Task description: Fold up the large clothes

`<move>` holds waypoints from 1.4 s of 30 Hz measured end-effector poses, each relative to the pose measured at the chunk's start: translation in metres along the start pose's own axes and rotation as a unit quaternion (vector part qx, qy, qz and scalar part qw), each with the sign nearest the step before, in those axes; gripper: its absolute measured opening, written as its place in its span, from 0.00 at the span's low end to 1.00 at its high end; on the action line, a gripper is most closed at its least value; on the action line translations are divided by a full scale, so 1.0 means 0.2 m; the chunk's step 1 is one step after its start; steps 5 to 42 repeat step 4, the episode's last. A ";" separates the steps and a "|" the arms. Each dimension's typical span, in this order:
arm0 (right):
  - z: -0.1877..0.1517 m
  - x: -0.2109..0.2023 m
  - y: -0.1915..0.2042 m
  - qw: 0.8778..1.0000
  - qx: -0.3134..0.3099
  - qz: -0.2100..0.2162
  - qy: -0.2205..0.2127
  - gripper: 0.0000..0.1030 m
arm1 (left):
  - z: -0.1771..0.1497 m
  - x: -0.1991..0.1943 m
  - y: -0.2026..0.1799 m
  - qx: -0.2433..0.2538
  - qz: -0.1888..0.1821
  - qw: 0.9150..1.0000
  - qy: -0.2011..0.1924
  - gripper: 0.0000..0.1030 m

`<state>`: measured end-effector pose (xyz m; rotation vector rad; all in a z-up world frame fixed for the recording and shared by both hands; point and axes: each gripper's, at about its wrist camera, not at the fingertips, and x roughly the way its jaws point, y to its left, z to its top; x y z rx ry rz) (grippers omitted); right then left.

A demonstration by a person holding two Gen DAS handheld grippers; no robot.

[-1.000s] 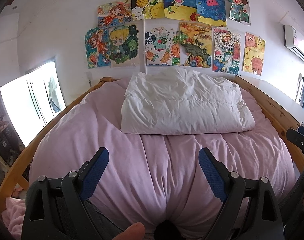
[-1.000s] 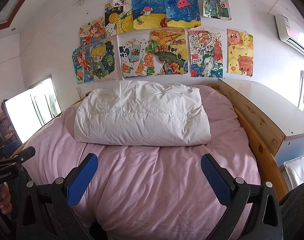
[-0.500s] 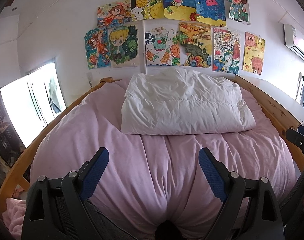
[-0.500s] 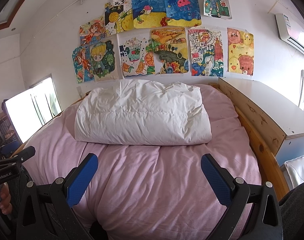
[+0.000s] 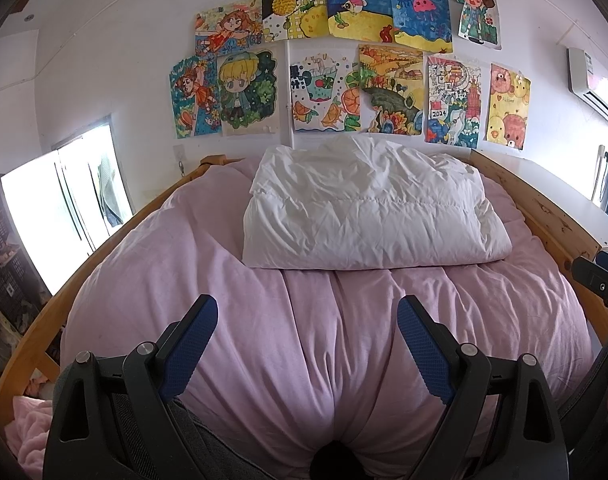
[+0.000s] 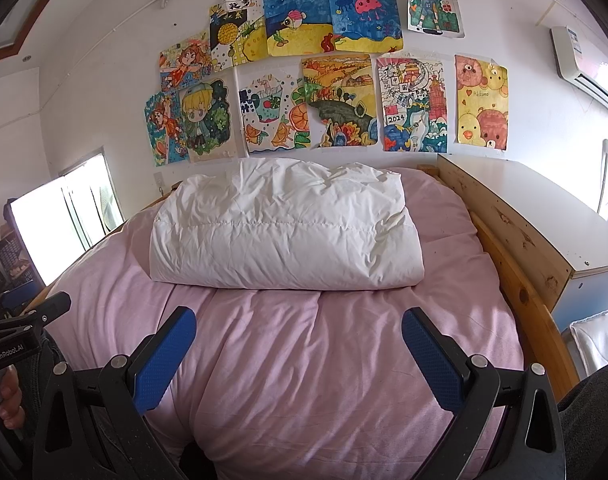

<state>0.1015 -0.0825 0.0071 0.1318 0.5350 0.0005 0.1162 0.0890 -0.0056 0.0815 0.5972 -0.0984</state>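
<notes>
A white puffy quilted garment (image 5: 368,212) (image 6: 283,232) lies folded into a thick rectangle at the far end of the bed, on a pink cover (image 5: 304,340) (image 6: 324,360). My left gripper (image 5: 308,312) hovers open over the near part of the pink cover, well short of the white bundle, nothing between its blue pads. My right gripper (image 6: 299,324) stands open in the same way, also short of the bundle. Each gripper shows at the edge of the other's view, held by a hand.
A wooden bed frame (image 6: 520,288) rims the bed on both sides. A white cabinet top (image 6: 544,208) stands right of it. Drawings (image 5: 344,64) cover the wall behind. A bright window (image 5: 55,208) is at the left; a pink towel (image 5: 27,428) lies low left.
A fingertip seen at the bottom edge of the left wrist view a second ago is gone. Both grippers and the white bundle have kept still.
</notes>
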 end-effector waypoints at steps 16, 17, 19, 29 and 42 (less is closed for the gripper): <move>0.00 0.00 0.00 1.000 0.000 0.000 0.000 1.00 | 0.00 0.00 0.00 0.001 0.001 1.000 0.002 0.86; 0.00 0.00 0.00 1.000 0.000 0.000 0.000 1.00 | 0.00 0.00 0.00 0.001 0.001 1.000 0.002 0.86; 0.00 0.00 0.00 1.000 0.000 0.000 0.000 1.00 | 0.00 0.00 0.00 0.001 0.001 1.000 0.002 0.86; 0.00 0.00 0.00 1.000 0.000 0.000 0.000 1.00 | 0.00 0.00 0.00 0.001 0.001 1.000 0.002 0.86; 0.00 0.00 0.00 1.000 0.000 0.000 0.000 1.00 | 0.00 0.00 0.00 0.001 0.001 1.000 0.002 0.86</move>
